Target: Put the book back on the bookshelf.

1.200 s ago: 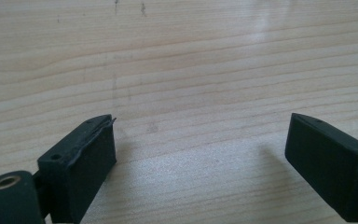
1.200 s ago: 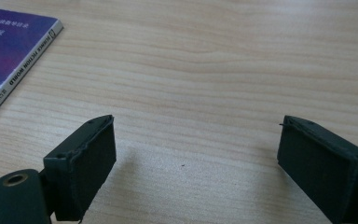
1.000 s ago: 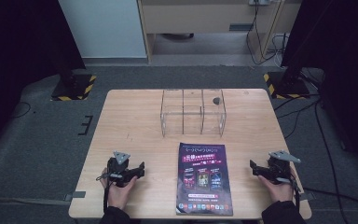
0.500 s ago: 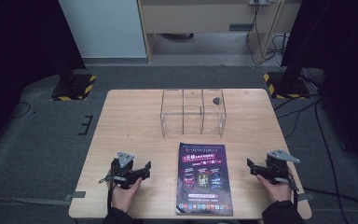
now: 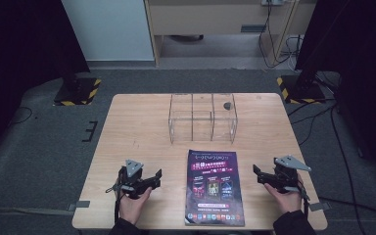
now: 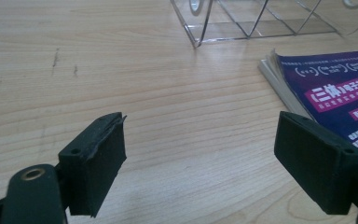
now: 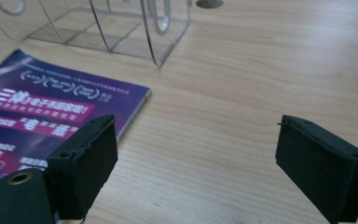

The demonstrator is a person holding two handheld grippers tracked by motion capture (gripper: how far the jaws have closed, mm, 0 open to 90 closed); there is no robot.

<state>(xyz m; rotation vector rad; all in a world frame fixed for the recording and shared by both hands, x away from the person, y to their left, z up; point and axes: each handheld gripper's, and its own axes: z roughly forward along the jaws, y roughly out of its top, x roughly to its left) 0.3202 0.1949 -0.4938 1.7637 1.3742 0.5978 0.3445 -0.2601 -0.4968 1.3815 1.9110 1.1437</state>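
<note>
Purple magazine (image 5: pixel 213 187) lies flat between the left claw (image 5: pixel 157 176) and right claw (image 5: pixel 255 172), both released, touching neither.

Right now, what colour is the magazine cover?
Dark purple, with pink and white text; the magazine shows best in the high view.

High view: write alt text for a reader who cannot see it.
A purple paperback magazine lies flat near the front edge of a light wooden table, between the open left gripper and the open right gripper, each held in a hand. Behind it stands a clear acrylic divided rack.
</note>
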